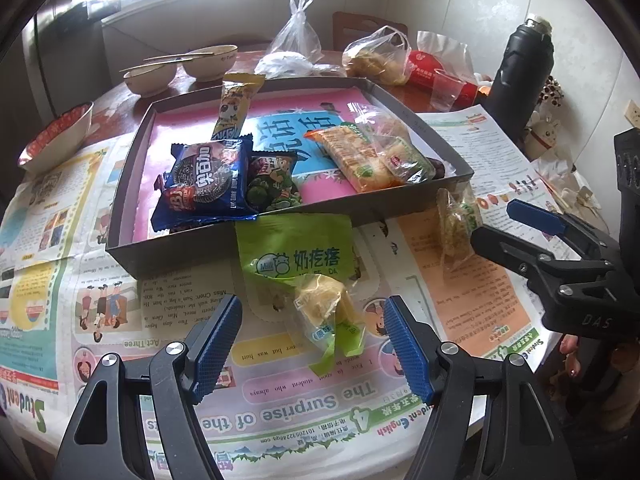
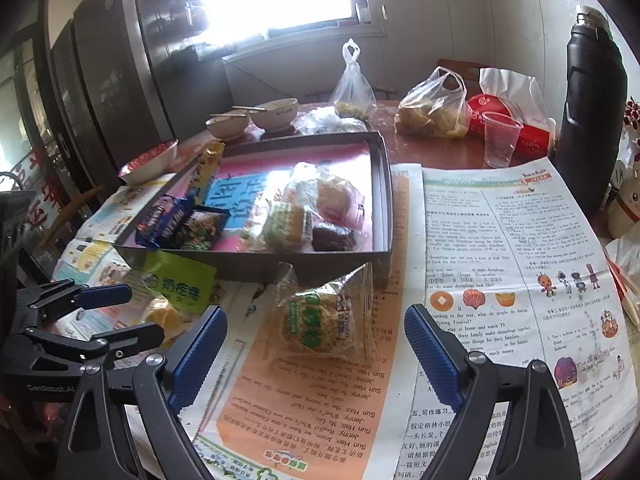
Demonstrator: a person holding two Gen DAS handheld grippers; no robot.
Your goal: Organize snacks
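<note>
A dark grey tray [image 1: 168, 254] [image 2: 382, 184] holds several snacks: a blue cookie pack [image 1: 208, 182], a green cartoon pack [image 1: 272, 184], a yellow stick pack [image 1: 234, 104] and clear-wrapped cakes [image 1: 368, 152]. A green milk-snack pack [image 1: 296, 252] and a small yellow-green candy pack [image 1: 324, 312] lie on the newspaper in front of the tray. My left gripper [image 1: 314, 348] is open just short of the candy pack. A clear-wrapped cake [image 2: 320, 320] lies in front of the tray. My right gripper [image 2: 316, 356] is open around its near side, empty.
Newspaper [image 2: 500, 264] covers the round table. Behind the tray stand two bowls with chopsticks [image 1: 180, 66], plastic bags [image 1: 374, 56], a clear cup [image 2: 500, 140], a red tissue pack [image 2: 496, 112] and a black flask [image 2: 592, 112]. A foil-lined bowl [image 1: 56, 136] sits left.
</note>
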